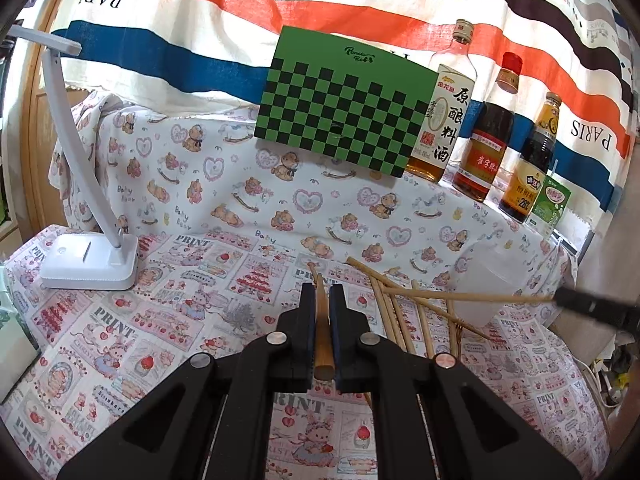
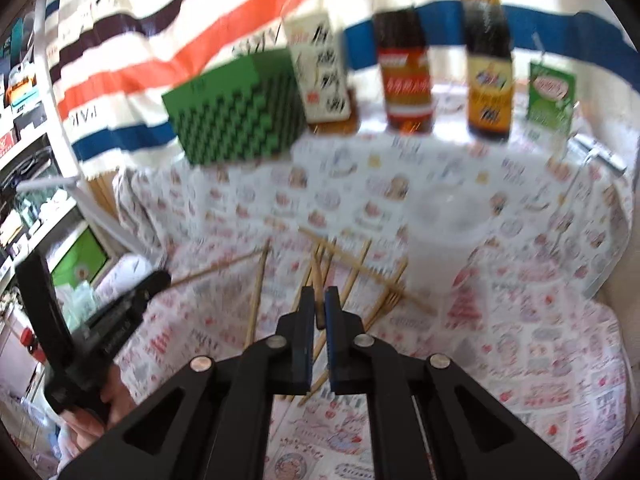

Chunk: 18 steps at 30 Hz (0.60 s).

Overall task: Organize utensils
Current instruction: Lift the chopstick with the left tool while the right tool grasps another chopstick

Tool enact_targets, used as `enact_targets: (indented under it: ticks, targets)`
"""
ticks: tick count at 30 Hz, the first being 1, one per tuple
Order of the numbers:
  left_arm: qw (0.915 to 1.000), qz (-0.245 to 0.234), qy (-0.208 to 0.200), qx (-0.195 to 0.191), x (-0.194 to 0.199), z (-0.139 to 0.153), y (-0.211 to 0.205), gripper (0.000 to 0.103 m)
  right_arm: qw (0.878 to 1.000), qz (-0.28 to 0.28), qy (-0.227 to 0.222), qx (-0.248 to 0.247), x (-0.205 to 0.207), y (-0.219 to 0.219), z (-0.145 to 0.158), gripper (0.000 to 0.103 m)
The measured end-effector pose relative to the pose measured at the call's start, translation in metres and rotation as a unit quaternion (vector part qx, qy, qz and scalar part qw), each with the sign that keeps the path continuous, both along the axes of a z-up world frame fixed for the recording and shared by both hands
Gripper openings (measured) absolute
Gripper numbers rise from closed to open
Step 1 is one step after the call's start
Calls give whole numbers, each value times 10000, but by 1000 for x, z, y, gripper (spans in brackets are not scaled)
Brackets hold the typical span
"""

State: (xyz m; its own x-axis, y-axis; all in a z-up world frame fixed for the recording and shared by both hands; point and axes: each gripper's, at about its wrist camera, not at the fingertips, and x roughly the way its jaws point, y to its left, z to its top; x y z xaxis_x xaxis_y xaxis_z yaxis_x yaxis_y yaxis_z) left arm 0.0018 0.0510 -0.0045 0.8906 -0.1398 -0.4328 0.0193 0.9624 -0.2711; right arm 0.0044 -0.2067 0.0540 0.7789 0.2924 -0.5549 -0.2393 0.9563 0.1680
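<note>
Your left gripper [image 1: 322,292] was clamped on one chopstick [image 1: 321,320], which ran back between the pads with its blunt end toward the camera. Your right gripper [image 2: 319,296] was pinched shut on another chopstick [image 2: 319,280], the view badly blurred. The remaining loose chopsticks [image 1: 404,316] lay crossed on the printed cloth [image 1: 168,320], just beside a translucent cup [image 1: 486,280]. Bottles [image 1: 486,136] stood along the back ledge.

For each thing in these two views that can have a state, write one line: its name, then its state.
left gripper: shut on a chopstick
right gripper: shut on a chopstick
loose chopsticks: scattered on the tablecloth
plastic cup: upright, empty
bottles: upright, capped
desk lamp: unlit
</note>
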Motion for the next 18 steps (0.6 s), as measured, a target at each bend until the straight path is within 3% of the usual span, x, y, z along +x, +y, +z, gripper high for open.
enact_targets:
  ticks: [6,11,16,18]
  targets:
    - [9989,-314,-132,-311,-4,4,5,5,9986,-162,-493,72,-8,-8,25,4]
    - [9976,-332,-563,-207,-18,17,7,5,9946,-284,-994,68,-15,-9,48,4]
    - [9938,-649,-726,-532,-23,30,12,5,9883,-483,-1445,94,-16,-11,75,4]
    - [9934,-670,-836,-417,-23,42,7,5,9858,-549,-1585,113,-16,-15,85,4]
